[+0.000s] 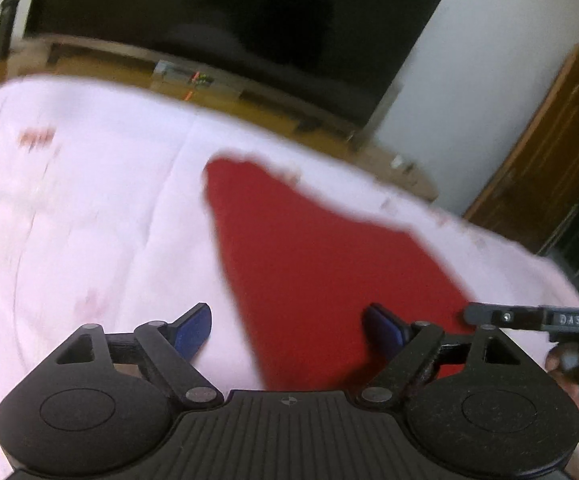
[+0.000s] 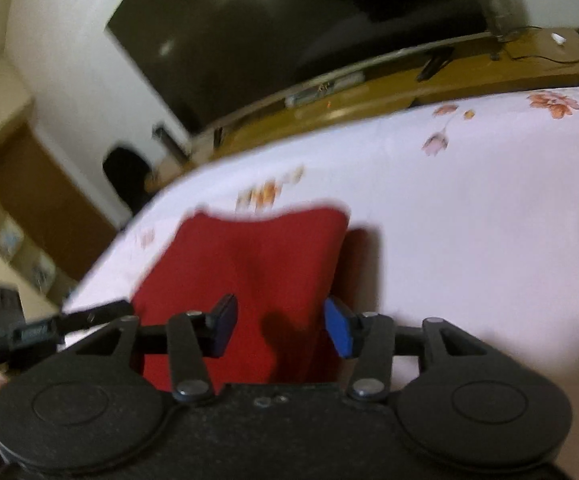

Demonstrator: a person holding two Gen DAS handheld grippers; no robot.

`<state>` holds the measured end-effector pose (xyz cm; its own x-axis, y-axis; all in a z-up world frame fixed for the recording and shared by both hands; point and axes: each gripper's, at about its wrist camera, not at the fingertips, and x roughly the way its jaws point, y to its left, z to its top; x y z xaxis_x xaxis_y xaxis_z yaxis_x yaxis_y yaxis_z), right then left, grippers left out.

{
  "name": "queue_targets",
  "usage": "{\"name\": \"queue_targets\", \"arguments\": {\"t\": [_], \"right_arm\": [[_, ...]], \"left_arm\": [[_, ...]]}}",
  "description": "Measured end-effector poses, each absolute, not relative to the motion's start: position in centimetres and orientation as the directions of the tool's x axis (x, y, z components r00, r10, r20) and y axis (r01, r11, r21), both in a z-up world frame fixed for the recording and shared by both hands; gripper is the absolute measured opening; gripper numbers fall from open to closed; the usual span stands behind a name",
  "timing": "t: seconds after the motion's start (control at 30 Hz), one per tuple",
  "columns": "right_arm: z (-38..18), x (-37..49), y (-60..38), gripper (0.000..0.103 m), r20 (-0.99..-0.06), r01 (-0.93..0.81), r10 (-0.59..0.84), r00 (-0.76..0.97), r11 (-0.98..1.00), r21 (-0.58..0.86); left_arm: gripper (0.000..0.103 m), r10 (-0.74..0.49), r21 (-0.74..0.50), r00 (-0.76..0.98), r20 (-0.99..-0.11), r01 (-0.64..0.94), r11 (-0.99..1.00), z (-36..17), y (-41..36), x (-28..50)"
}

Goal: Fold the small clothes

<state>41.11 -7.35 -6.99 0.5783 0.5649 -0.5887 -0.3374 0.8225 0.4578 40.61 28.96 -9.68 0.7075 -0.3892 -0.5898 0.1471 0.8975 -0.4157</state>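
A small red garment (image 1: 313, 256) lies on the pale pink floral bedsheet (image 1: 89, 208). In the left wrist view my left gripper (image 1: 289, 330) is open, its blue pads wide apart over the garment's near left edge, holding nothing. In the right wrist view the garment (image 2: 249, 256) lies right ahead. My right gripper (image 2: 281, 326) is open, its jaws standing either side of the cloth's near part without gripping it. The right gripper's finger (image 1: 529, 316) shows at the right edge of the left wrist view. Both views are blurred by motion.
A large dark TV (image 1: 229, 20) stands on a low wooden unit (image 2: 369, 92) beyond the bed's far edge. A brown wooden door (image 1: 541, 152) is at the right. Shelving (image 2: 5, 236) and a dark object (image 2: 125, 176) stand off the bed's left side.
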Motion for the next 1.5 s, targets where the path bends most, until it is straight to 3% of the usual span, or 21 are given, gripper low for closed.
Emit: {"name": "queue_targets", "arguments": {"t": [0.03, 0.1, 0.4, 0.5, 0.67, 0.77, 0.9, 1.0, 1.07, 1.3, 1.5], "right_arm": [[-7.7, 41.1, -6.7, 0.042, -0.634, -0.335, 0.529, 0.564, 0.848, 0.41], [-9.3, 41.5, -6.2, 0.046, -0.696, -0.313, 0.484, 0.531, 0.875, 0.369], [-7.0, 38.5, -6.4, 0.047, -0.666, -0.332, 0.505, 0.549, 0.863, 0.38], [-9.2, 38.1, -5.8, 0.05, -0.741, -0.333, 0.451, 0.498, 0.888, 0.318], [-8.1, 37.1, -6.9, 0.053, -0.703, -0.287, 0.474, 0.53, 0.88, 0.377], [-6.4, 34.7, -7.7, 0.063, -0.651, -0.304, 0.48, 0.587, 0.877, 0.373], [-3.8, 31.2, -9.1, 0.065, -0.601, -0.328, 0.506, 0.619, 0.861, 0.387], [-1.8, 28.4, -10.1, 0.069, -0.564, -0.344, 0.515, 0.646, 0.855, 0.387], [-0.5, 26.5, -10.4, 0.076, -0.541, -0.352, 0.516, 0.665, 0.854, 0.383], [3.5, 18.1, -11.3, 0.101, -0.463, -0.358, 0.47, 0.752, 0.88, 0.312], [4.8, 10.9, -11.3, 0.102, -0.467, -0.34, 0.405, 0.786, 0.914, 0.22]], "left_arm": [[0.086, -0.404, -0.447, 0.708, -0.58, 0.138, 0.884, -10.2, 29.5, 40.5], [0.086, -0.417, -0.481, 0.711, -0.566, 0.127, 0.868, -10.8, 30.1, 40.3], [0.086, -0.353, -0.38, 0.717, -0.601, 0.132, 0.916, -8.8, 28.3, 36.7], [0.087, -0.332, -0.353, 0.714, -0.617, 0.126, 0.927, -10.0, 27.7, 35.9], [0.087, -0.274, -0.297, 0.73, -0.625, 0.102, 0.949, -7.8, 26.8, 34.0], [0.087, -0.244, -0.253, 0.759, -0.604, 0.108, 0.961, -5.6, 26.0, 31.7], [0.087, -0.222, -0.231, 0.798, -0.56, 0.107, 0.967, -2.6, 24.5, 27.9], [0.093, -0.208, -0.215, 0.816, -0.539, 0.105, 0.971, -0.6, 22.9, 24.8], [0.103, -0.192, -0.201, 0.828, -0.527, 0.099, 0.975, 0.5, 21.9, 22.8], [0.103, -0.167, -0.222, 0.869, -0.466, 0.068, 0.973, 3.8, 18.9, 13.1], [0.103, -0.141, -0.174, 0.872, -0.468, 0.065, 0.983, 4.7, 16.9, 6.0]]}}
